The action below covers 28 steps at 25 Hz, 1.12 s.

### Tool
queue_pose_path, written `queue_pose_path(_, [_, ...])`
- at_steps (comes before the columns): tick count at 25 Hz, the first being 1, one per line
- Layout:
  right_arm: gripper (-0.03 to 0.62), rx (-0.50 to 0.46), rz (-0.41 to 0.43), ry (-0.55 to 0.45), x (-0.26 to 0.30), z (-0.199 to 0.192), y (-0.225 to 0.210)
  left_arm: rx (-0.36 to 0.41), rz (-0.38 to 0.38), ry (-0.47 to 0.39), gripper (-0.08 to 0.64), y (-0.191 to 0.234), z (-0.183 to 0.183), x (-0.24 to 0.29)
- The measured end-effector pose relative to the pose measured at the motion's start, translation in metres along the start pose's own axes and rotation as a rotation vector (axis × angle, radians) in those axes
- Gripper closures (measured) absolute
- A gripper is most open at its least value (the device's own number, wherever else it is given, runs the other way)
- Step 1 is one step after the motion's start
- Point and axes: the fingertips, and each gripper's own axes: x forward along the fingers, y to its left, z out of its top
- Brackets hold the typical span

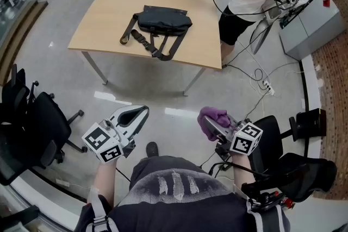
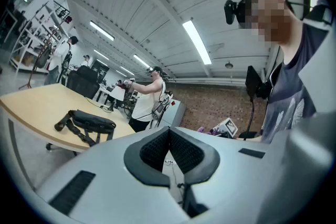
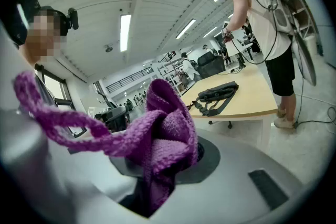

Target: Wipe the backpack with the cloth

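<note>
**Cloth clamped, backpack far off**

The right gripper is pinching the purple cloth, which is bunching up over its jaws; the left gripper is sitting with jaws together, nothing between them; the backpack is lying flat on the table, well apart from both grippers and farther off; its long axis is running left to right, its straps trailing toward the near edge.

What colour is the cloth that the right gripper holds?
The cloth is purple; it shows best in the right gripper view.
</note>
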Motion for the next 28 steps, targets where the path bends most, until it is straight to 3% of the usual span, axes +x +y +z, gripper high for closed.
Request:
queue_pose_path(3, [0.492, -0.026, -0.011, 0.031, 0.022, 0.007, 0.002, 0.019, 0.032, -0.013, 0.554, 0.024, 0.009, 0.0])
queue_pose_path(8, [0.492, -0.049, -0.033, 0.054, 0.046, 0.018, 0.001, 0.067, -0.023, -0.02, 0.554, 0.037, 0.026, 0.017])
queue_pose_path(11, [0.492, -0.017, -0.057, 0.057, 0.054, 0.028, -0.015, 0.076, -0.033, -0.02, 0.553, 0.046, 0.031, 0.023])
queue_pose_path(15, [0.491, 0.053, -0.043, 0.005, 0.073, 0.049, -0.047, 0.049, 0.016, -0.002, 0.554, 0.078, 0.031, 0.031])
queue_pose_path(18, [0.491, 0.062, -0.029, 0.017, 0.092, 0.062, -0.079, 0.042, 0.055, 0.029, 0.553, 0.107, 0.03, 0.051])
queue_pose_path(23, [0.491, 0.054, -0.009, 0.253, 0.129, 0.07, -0.157, 0.033, 0.123, 0.097, 0.554, 0.165, 0.037, 0.113])
queue_pose_path(28, [0.491, 0.024, -0.053, 0.252, 0.164, 0.13, -0.252, 0.05, 0.183, 0.165, 0.554, 0.22, 0.051, 0.177])
